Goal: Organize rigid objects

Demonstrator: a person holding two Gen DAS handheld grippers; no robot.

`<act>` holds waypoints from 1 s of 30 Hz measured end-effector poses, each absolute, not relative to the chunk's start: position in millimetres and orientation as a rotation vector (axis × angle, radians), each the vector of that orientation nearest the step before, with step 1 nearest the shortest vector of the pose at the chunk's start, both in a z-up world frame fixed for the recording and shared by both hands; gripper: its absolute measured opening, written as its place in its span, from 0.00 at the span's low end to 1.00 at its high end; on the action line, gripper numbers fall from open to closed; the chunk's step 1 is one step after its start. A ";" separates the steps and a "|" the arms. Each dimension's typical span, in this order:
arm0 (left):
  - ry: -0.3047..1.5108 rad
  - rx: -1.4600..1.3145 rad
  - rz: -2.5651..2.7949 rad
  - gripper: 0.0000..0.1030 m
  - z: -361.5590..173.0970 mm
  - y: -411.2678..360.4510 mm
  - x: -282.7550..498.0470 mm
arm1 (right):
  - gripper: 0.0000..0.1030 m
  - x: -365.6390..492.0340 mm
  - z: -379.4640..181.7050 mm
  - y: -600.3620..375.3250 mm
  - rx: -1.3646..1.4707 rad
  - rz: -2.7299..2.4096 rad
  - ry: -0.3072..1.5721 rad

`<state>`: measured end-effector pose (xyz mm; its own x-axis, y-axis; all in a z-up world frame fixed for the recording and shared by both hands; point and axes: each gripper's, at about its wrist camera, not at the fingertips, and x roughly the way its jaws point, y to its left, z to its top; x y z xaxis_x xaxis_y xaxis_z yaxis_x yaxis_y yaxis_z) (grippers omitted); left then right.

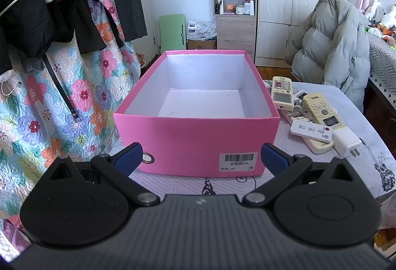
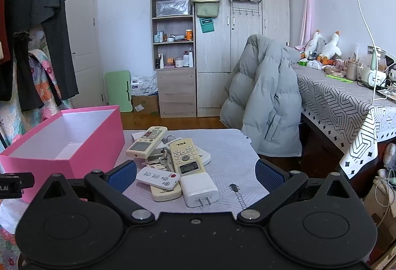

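An empty pink box (image 1: 195,139) (image 2: 99,129) with a white inside stands on the small table. To its right lies a pile: a yellowed TCL remote (image 1: 321,109) (image 2: 185,153), a cream remote (image 1: 282,94) (image 2: 146,142), a flat white remote (image 1: 311,130) (image 2: 158,177), a white plug adapter (image 1: 346,141) (image 2: 199,189) and keys (image 2: 160,162). My left gripper (image 1: 201,158) is open in front of the box's near wall. My right gripper (image 2: 195,176) is open, just short of the adapter and the white remote. Neither holds anything.
The table wears a white quilted cloth (image 2: 230,153) with a guitar print. A chair with a grey puffer jacket (image 2: 267,106) stands beyond it. Hanging clothes and a floral quilt (image 1: 49,97) are at the left. A cluttered desk with a patterned cloth (image 2: 341,101) is at the right.
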<state>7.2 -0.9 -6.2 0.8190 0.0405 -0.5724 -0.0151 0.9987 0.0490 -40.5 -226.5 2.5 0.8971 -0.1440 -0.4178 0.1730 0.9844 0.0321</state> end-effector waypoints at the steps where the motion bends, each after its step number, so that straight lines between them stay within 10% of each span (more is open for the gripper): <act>1: 0.611 0.044 0.030 1.00 -5.9 -2.5 7.0 | 1.00 -40.4 2.6 -227.8 0.070 -0.167 0.428; 30: 0.643 0.021 -0.033 1.00 -4.0 -56.6 5.4 | 1.00 -43.1 -0.7 -271.3 0.097 -0.187 0.453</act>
